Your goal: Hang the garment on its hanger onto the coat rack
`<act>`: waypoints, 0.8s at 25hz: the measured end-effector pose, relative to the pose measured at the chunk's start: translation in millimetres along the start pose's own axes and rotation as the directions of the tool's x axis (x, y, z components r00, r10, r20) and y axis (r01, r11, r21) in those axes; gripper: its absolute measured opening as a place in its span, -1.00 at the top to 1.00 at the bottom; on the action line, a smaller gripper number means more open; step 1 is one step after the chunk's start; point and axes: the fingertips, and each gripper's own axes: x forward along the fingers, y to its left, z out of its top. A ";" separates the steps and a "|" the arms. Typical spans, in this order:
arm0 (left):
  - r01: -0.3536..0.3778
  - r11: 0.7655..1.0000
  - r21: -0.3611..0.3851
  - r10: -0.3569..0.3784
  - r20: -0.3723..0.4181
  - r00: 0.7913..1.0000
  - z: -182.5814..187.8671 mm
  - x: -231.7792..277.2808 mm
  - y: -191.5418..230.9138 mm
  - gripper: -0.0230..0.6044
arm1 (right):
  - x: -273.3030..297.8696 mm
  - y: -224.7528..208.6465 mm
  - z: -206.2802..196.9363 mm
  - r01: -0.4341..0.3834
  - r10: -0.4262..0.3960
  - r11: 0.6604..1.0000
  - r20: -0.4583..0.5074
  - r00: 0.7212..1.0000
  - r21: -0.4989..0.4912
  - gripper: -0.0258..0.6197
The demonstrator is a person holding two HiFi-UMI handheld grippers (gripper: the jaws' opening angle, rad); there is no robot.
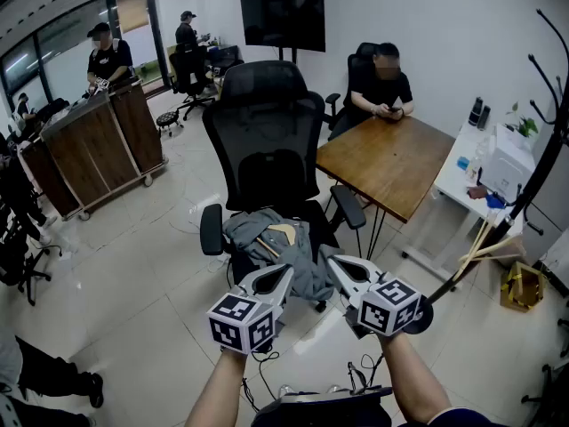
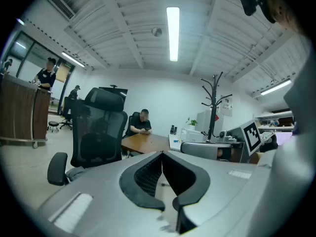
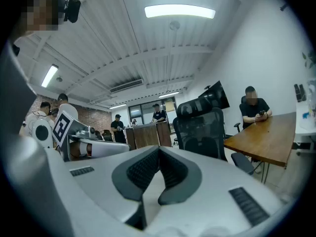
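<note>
A grey garment (image 1: 267,240) on a wooden hanger (image 1: 283,231) lies crumpled on the seat of a black office chair (image 1: 267,123). Both grippers hover just in front of that seat and above the floor, pointing roughly level at the chair. My left gripper (image 1: 286,274) is shut with nothing in it, its jaw tips meeting (image 2: 162,152). My right gripper (image 1: 336,263) is likewise shut and empty (image 3: 159,148). Neither touches the garment. The black coat rack (image 1: 553,105) stands at the far right, and it shows beyond the table in the left gripper view (image 2: 214,102).
A wooden table (image 1: 391,163) with a seated person (image 1: 382,87) stands behind and right of the chair. A white desk (image 1: 471,176) sits beside the coat rack, with wooden sticks (image 1: 484,247) leaning near its base. A wooden cart (image 1: 102,145) is at the left.
</note>
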 end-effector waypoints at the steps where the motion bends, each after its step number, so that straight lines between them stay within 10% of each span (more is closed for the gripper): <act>1: 0.003 1.000 0.001 -0.003 -0.002 1.000 -1.8 0.4 4.5 0.93 | 4.5 -1.2 -2.9 0.008 -0.008 1.000 -0.009 1.000 -0.008 0.88; 20: -0.051 0.997 -0.051 0.047 -0.063 0.997 -27.2 99.6 111.9 0.96 | 127.0 -111.2 -65.4 0.046 -0.056 0.997 -0.172 0.984 -0.063 0.85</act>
